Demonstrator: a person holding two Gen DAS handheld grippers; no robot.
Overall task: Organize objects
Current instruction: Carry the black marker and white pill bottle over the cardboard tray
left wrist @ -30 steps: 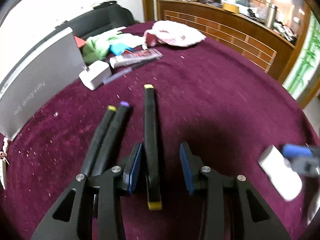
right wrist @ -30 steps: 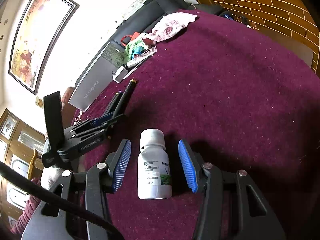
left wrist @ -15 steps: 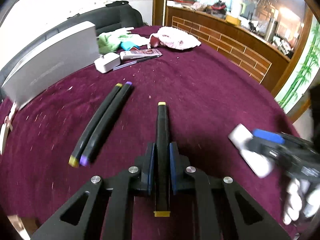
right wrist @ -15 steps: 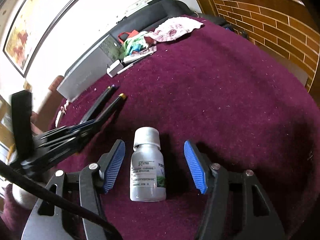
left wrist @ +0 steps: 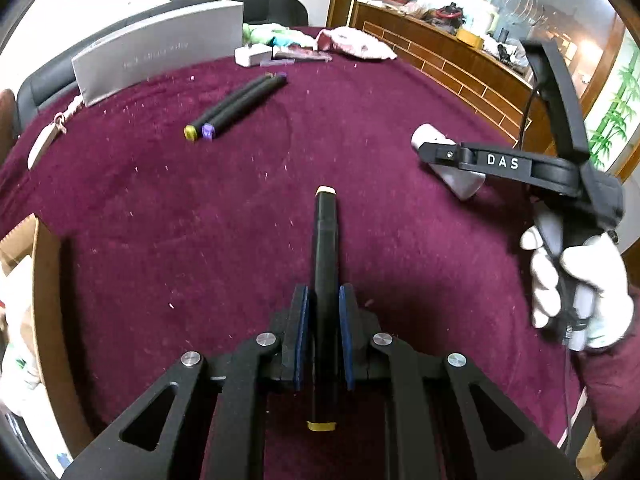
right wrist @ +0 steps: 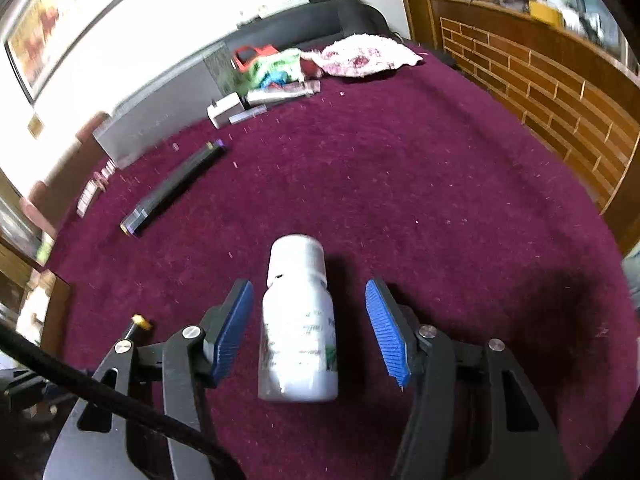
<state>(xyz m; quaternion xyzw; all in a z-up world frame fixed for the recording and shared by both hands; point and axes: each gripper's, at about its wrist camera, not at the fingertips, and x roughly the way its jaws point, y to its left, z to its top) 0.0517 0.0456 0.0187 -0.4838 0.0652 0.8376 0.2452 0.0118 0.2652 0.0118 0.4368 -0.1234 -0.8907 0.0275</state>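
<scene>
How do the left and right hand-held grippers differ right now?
The left hand-held gripper is shut on a black marker; the right hand-held gripper is open, its pads clear of the white bottle lying between them. The left's load is thin and dark, the right's target fat and pale. Both have blue pads.

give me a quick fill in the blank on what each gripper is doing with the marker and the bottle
1. The left gripper is shut on a black ____.
2. The white bottle lies between the pads of the right gripper, which is ____.
3. The two markers left on the maroon cloth have yellow and ____ end caps.

Missing words: marker; open; purple
</scene>
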